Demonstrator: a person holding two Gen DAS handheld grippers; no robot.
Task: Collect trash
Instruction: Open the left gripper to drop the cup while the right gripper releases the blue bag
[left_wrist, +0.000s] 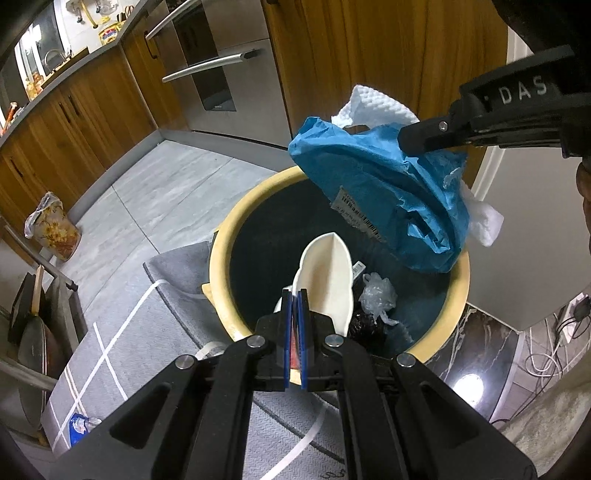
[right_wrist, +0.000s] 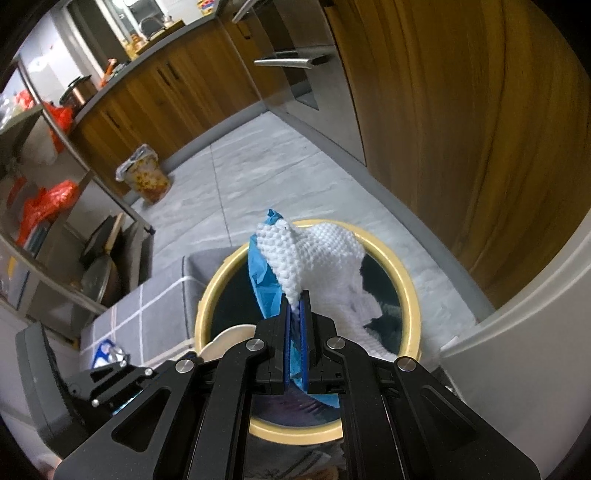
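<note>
A round bin with a cream rim (left_wrist: 236, 218) and dark inside stands on the floor below both grippers. My left gripper (left_wrist: 294, 295) is shut on a folded white paper plate (left_wrist: 327, 273) that hangs over the bin's mouth. My right gripper (right_wrist: 294, 299) is shut on a blue wrapper (left_wrist: 373, 177) bundled with a white paper towel (right_wrist: 314, 254), held above the bin's rim (right_wrist: 410, 291). In the left wrist view the right gripper (left_wrist: 413, 138) reaches in from the upper right. Crumpled clear plastic (left_wrist: 376, 295) and dark scraps lie inside the bin.
A grey mat with white lines (left_wrist: 122, 332) lies under the bin. Wooden cabinets (left_wrist: 369, 51) and a steel oven (left_wrist: 221, 66) stand behind. A small flowered bin (left_wrist: 53, 230) is by the cabinets. A metal rack (right_wrist: 74, 206) stands left, and a blue-white packet (left_wrist: 79, 424) lies on the mat.
</note>
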